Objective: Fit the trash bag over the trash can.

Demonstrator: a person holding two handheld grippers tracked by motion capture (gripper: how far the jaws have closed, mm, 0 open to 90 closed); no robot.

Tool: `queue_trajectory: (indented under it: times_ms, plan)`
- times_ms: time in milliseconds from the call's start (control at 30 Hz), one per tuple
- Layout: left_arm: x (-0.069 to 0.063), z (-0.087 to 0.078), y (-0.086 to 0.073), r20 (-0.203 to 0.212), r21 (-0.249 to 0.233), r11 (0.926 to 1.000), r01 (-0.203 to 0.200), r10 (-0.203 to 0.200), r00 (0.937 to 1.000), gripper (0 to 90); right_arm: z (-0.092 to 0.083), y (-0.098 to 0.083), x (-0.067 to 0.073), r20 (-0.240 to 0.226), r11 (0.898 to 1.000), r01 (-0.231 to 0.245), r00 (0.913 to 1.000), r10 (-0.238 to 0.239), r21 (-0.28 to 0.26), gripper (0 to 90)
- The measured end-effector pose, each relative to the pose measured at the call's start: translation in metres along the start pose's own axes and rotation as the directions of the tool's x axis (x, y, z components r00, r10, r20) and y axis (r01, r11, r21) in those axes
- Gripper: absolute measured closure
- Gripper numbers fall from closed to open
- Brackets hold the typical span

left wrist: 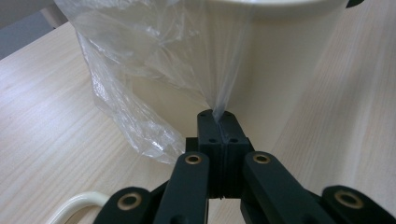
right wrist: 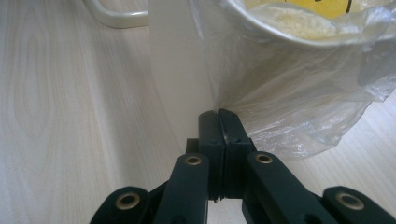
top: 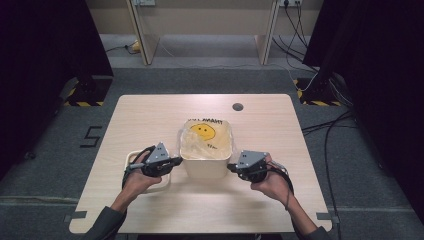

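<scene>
Left gripper (left wrist: 218,116) and right gripper (right wrist: 219,114), jaws fully closed, each pinch the clear plastic bag (top: 202,137) lining the cream square bin (top: 206,165) mid-table; bin base hidden, pale wooden table (top: 150,115) open around.

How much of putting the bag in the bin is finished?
Mostly done, it seems: the plastic bag already sits inside the cream bin and folds over its rim. Right now the left gripper and right gripper each pinch the film outside the bin's wall. Probably left: pulling the loose edge down snug, then letting go.
</scene>
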State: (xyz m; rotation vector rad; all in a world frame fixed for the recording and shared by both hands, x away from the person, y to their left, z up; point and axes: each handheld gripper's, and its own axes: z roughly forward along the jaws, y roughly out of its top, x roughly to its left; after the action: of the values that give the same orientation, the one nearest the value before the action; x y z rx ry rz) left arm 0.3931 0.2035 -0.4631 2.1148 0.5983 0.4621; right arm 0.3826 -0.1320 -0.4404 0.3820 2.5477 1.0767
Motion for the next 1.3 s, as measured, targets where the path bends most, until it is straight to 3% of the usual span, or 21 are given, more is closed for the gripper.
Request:
queue_trajectory:
  times_ms: [100, 167, 400, 467, 567, 633, 700, 733, 767, 833, 867, 967, 1000, 1067, 1167, 1233, 1300]
  plan:
    - [-0.001, 0.004, -0.004, 0.002, 0.015, 0.9999, -0.001, 0.001, 1.0, 89.8, -0.001, 0.0, 0.0, 0.0, 0.999, -0.029, 0.9996, 0.029, -0.014, 84.8]
    - [-0.001, 0.008, -0.007, -0.001, 0.038, 0.9993, -0.004, 0.004, 1.0, 89.8, 0.0, 0.001, 0.0, 0.005, 1.0, -0.027, 0.9996, 0.028, -0.014, 85.0]
    - [0.0, 0.016, -0.011, -0.007, 0.052, 0.9987, 0.005, -0.005, 1.0, 89.8, 0.01, 0.001, 0.008, -0.001, 0.999, -0.007, 1.0, 0.007, 0.033, 89.9]
    - [-0.001, 0.019, -0.013, -0.013, 0.071, 0.9975, -0.004, 0.005, 0.9999, 89.7, 0.011, -0.001, 0.007, 0.002, 0.999, -0.02, 0.9998, 0.02, 0.035, 88.5]
    - [-0.002, 0.024, -0.017, -0.008, 0.094, 0.9956, -0.001, 0.001, 1.0, 89.7, 0.0, 0.0, 0.004, 0.012, 0.994, -0.108, 0.994, 0.108, -0.007, 77.4]
    - [-0.001, 0.026, -0.019, -0.005, 0.098, 0.9952, 0.005, -0.005, 1.0, 89.7, -0.011, 0.0, -0.002, 0.043, 0.988, -0.154, 0.987, 0.155, -0.025, 66.3]
    - [0.0, 0.026, -0.018, -0.005, 0.098, 0.9951, 0.014, -0.014, 0.9999, 89.6, -0.022, -0.002, -0.012, 0.078, 0.965, -0.256, 0.9623, 0.26, -0.066, 59.8]
    - [0.0, 0.027, -0.018, -0.005, 0.099, 0.9949, 0.015, -0.015, 0.9999, 89.6, -0.028, -0.003, -0.019, 0.093, 0.945, -0.311, 0.9428, 0.32, -0.098, 55.4]
    - [-0.001, 0.027, -0.019, -0.007, 0.104, 0.9945, 0.014, -0.013, 0.9999, 89.6, -0.03, -0.004, -0.024, 0.112, 0.933, -0.34, 0.9291, 0.352, -0.118, 52.6]
    - [0.0, 0.029, -0.019, -0.01, 0.108, 0.9939, 0.023, -0.022, 0.9997, 89.5, -0.032, -0.003, -0.035, 0.159, 0.897, -0.411, 0.8862, 0.435, -0.164, 50.0]
    - [0.001, 0.03, -0.019, -0.011, 0.109, 0.9938, 0.023, -0.022, 0.9997, 89.5, -0.028, -0.001, -0.041, 0.157, 0.873, -0.449, 0.864, 0.478, -0.19, 48.5]
    - [0.003, 0.033, -0.02, -0.013, 0.112, 0.9931, 0.036, -0.035, 0.9993, 89.5, -0.006, 0.003, -0.049, 0.128, 0.847, -0.499, 0.8422, 0.524, -0.18, 48.4]
    - [0.003, 0.033, -0.02, -0.014, 0.113, 0.9928, 0.037, -0.036, 0.9993, 89.4, 0.004, 0.003, -0.049, 0.125, 0.847, -0.506, 0.8409, 0.527, -0.163, 51.3]
    - [0.003, 0.033, -0.02, -0.013, 0.115, 0.9927, 0.036, -0.035, 0.9993, 89.4, 0.022, 0.0, -0.049, 0.172, 0.873, -0.476, 0.8563, 0.487, -0.104, 60.0]
    - [0.004, 0.034, -0.02, -0.014, 0.12, 0.9921, 0.036, -0.034, 0.9993, 89.3, 0.041, -0.013, -0.049, 0.139, 0.886, -0.463, 0.8756, 0.463, -0.032, 76.7]
    - [0.003, 0.036, -0.021, -0.013, 0.132, 0.9908, 0.031, -0.029, 0.9995, 89.3, 0.049, -0.017, -0.046, 0.118, 0.91, -0.414, 0.905, 0.409, 0.018, 80.9]
    - [0.003, 0.039, -0.023, -0.014, 0.143, 0.9892, 0.032, -0.03, 0.9994, 89.2, 0.053, -0.019, -0.042, 0.132, 0.925, -0.375, 0.9213, 0.366, 0.054, 81.0]
